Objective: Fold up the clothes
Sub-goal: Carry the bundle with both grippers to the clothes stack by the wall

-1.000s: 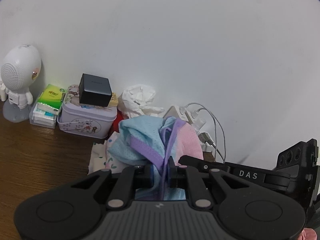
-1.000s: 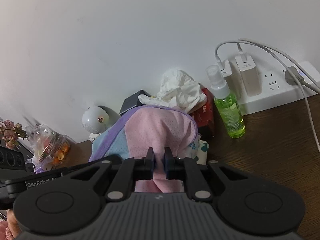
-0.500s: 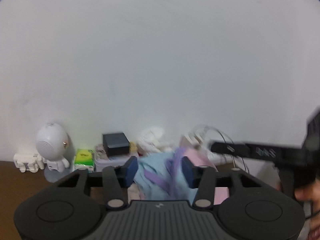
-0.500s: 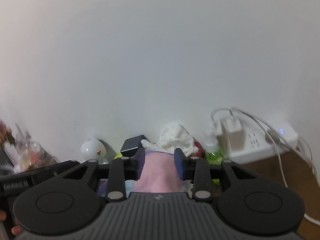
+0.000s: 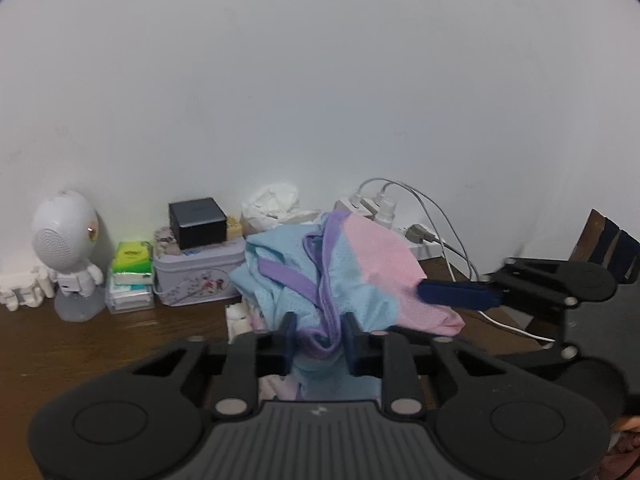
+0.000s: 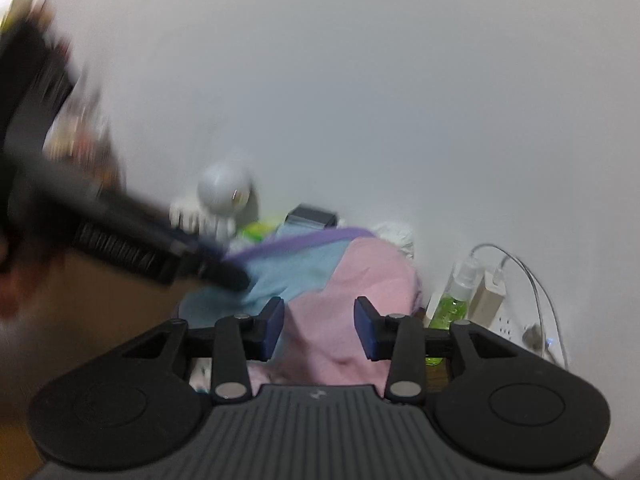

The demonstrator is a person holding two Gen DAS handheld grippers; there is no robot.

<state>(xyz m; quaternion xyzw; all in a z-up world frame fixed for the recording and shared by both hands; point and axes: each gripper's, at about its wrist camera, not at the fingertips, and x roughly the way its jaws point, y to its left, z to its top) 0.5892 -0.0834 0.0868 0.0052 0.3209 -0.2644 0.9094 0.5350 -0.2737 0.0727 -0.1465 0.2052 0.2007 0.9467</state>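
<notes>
Pastel garment (image 5: pixel 320 276) heaped on the brown wooden desk (image 5: pixel 80 344), just right of the floral tin (image 5: pixel 200 276). Left gripper (image 5: pixel 318 334) parted, purple trim bunched between the pads yet not visibly pinched. Right gripper (image 6: pixel 319 328) parted too, straddling the pink panel, likely readying a fresh hold for a fold (blurred view). Thin perforated mesh, soft and crumpled; tin smooth and oval, black box (image 5: pixel 197 222) atop it
</notes>
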